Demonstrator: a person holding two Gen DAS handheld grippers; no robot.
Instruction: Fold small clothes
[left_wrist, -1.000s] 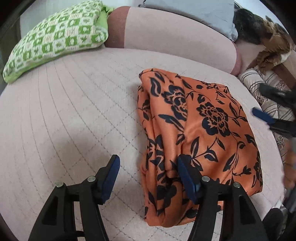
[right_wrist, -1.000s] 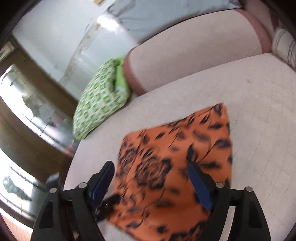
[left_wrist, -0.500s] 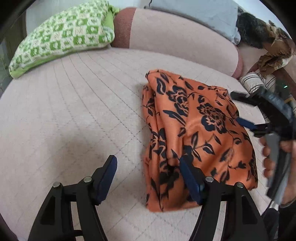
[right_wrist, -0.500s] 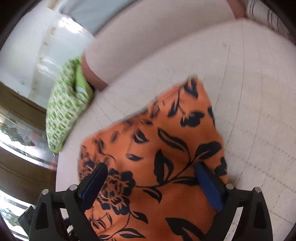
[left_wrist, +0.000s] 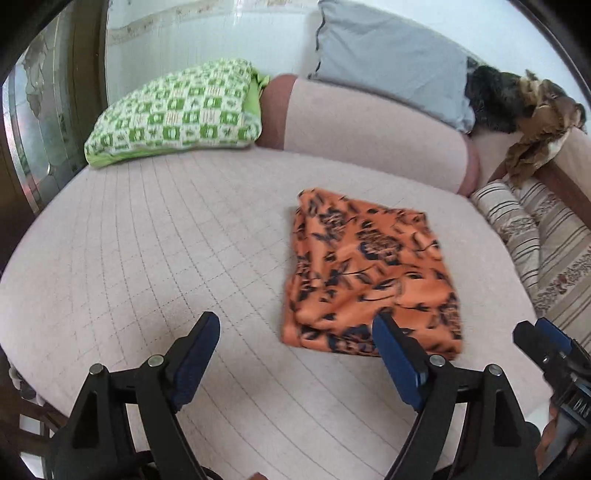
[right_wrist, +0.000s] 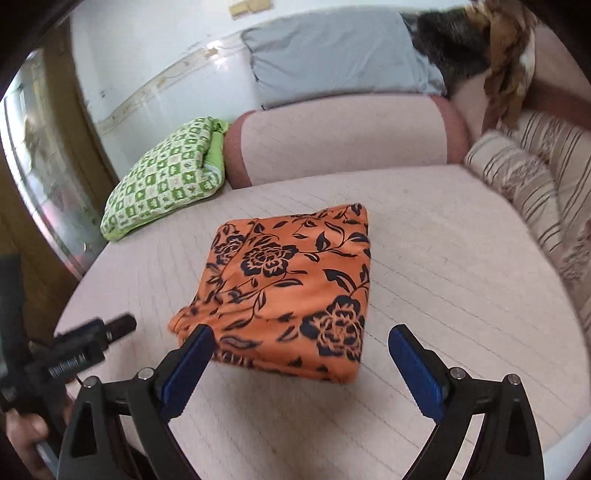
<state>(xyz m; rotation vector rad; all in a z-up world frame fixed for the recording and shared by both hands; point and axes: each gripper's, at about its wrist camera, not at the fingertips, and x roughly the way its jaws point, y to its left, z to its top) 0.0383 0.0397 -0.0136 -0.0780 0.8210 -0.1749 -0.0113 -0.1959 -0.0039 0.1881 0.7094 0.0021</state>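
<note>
An orange cloth with black flowers (left_wrist: 369, 273) (right_wrist: 288, 288) lies folded into a rough square on the pale quilted cushion (left_wrist: 147, 258) (right_wrist: 461, 277). My left gripper (left_wrist: 295, 339) hangs above the cushion's near side, its jaws opening wide with nothing between them; the cloth lies just beyond its right fingertip. My right gripper (right_wrist: 301, 350) is open and empty too, held above the cloth's near edge. Each gripper shows at the other view's side: the right gripper (left_wrist: 543, 343) at the left view's edge, the left gripper (right_wrist: 92, 339) with a hand under it.
A green checked pillow (left_wrist: 173, 114) (right_wrist: 166, 177) lies at the far left. A pink bolster (left_wrist: 369, 125) and a grey pillow (left_wrist: 391, 62) stand behind. Striped cushions (left_wrist: 535, 236) (right_wrist: 535, 177) and a brown crumpled cloth (left_wrist: 535, 136) are on the right.
Both grippers have drawn back and up from the cloth, which now lies free and farther off. The left gripper's fingers have spread wider, and its right fingertip no longer overlaps the cloth.
</note>
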